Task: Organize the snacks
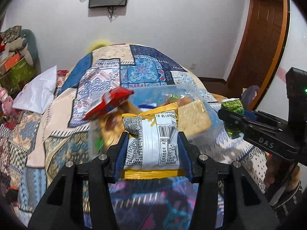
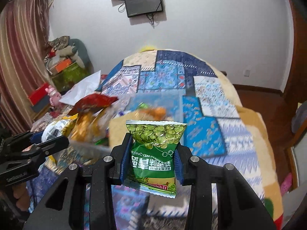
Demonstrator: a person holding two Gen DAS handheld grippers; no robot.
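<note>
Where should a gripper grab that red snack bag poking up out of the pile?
Probably by its raised free end, coming from above. The red bag lies tilted on top of the snack pile, so that end sticks up clear with room for a finger on each flat face. Its lower end is tucked among other packets. Both grippers already hold packets.

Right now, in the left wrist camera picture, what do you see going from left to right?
White plastic bag → red snack packet → yellow and white snack packet held in the left gripper → green snack packet held in the right gripper.
</note>
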